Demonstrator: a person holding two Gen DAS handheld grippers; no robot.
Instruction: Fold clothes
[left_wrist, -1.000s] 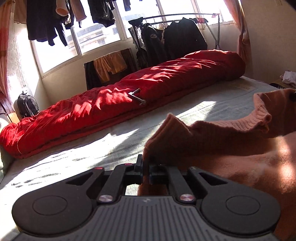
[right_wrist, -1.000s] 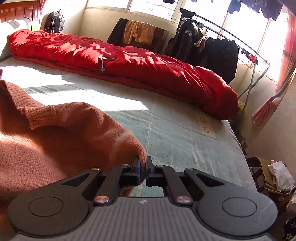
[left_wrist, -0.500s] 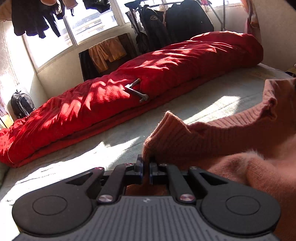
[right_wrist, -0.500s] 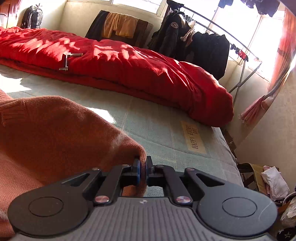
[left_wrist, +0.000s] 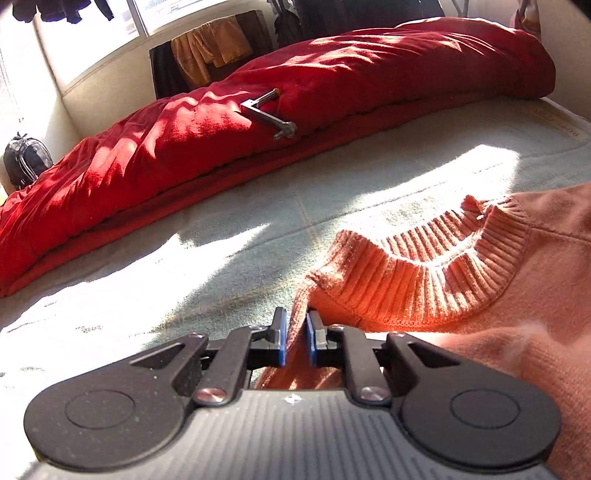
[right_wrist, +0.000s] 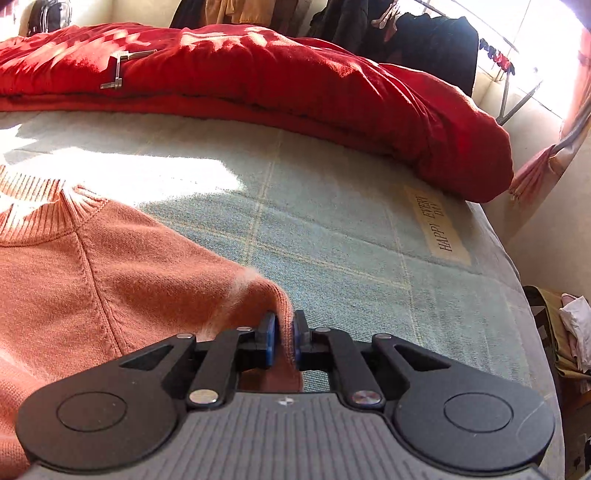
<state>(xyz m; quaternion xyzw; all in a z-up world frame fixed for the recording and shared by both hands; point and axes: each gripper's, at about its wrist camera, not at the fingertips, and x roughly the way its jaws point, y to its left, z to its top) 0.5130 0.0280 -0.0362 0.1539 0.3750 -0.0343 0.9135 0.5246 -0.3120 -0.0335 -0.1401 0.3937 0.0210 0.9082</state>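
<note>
An orange knit sweater (left_wrist: 480, 332) lies on the pale green bed cover (left_wrist: 258, 221), its ribbed collar (left_wrist: 424, 266) facing the far side. My left gripper (left_wrist: 296, 341) has its jaws slightly parted around a fold of the sweater's shoulder edge. In the right wrist view the sweater (right_wrist: 92, 277) spreads to the left and my right gripper (right_wrist: 283, 341) has its jaws slightly parted around the other shoulder edge. Both grippers sit low, close to the bed cover (right_wrist: 332, 229).
A rolled red duvet (left_wrist: 295, 92) runs along the far side of the bed with a metal crank-shaped tool (left_wrist: 269, 118) on it. A clothes rack with dark jackets (right_wrist: 424, 40) stands behind. A backpack (left_wrist: 26, 162) sits far left. Clothes (right_wrist: 572, 325) lie beyond the bed's right edge.
Both grippers have come down to the bed, laying the sweater flat with its collar spread. The jaws of both have loosened from tightly shut to slightly parted.
</note>
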